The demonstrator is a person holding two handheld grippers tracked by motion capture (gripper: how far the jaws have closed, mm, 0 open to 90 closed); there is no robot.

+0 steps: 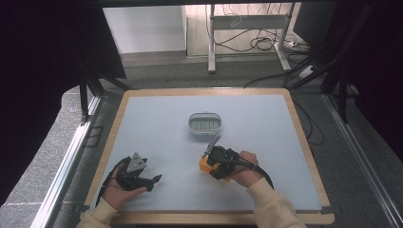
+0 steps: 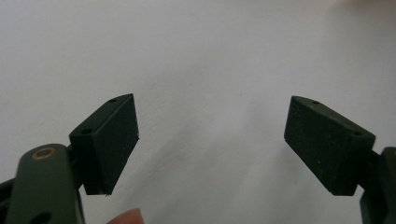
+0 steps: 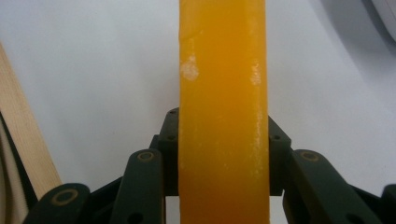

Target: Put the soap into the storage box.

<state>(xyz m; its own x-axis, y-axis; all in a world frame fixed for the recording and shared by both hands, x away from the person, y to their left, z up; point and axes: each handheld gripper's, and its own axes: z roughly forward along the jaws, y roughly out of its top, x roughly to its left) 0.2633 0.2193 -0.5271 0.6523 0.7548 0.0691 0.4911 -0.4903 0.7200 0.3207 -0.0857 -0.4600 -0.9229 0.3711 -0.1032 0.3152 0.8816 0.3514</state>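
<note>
Pinching waxy orange bar [image 3: 223,107] (flat-sided): right gripper [image 3: 223,154] | left gripper [image 2: 212,144] jaws spread over matte table [image 2: 210,56]

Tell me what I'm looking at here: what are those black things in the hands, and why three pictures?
A person sits at a table covered with a pale mat, holding a hand-operated two-jaw gripper in each hand. The high view looks down from above. The other two come from small cameras riding on each gripper, looking along its jaws. The left gripper is open over bare mat, holding nothing. The right gripper is shut on an orange block. Farther back on the mat lies a small oval white tray.
</note>
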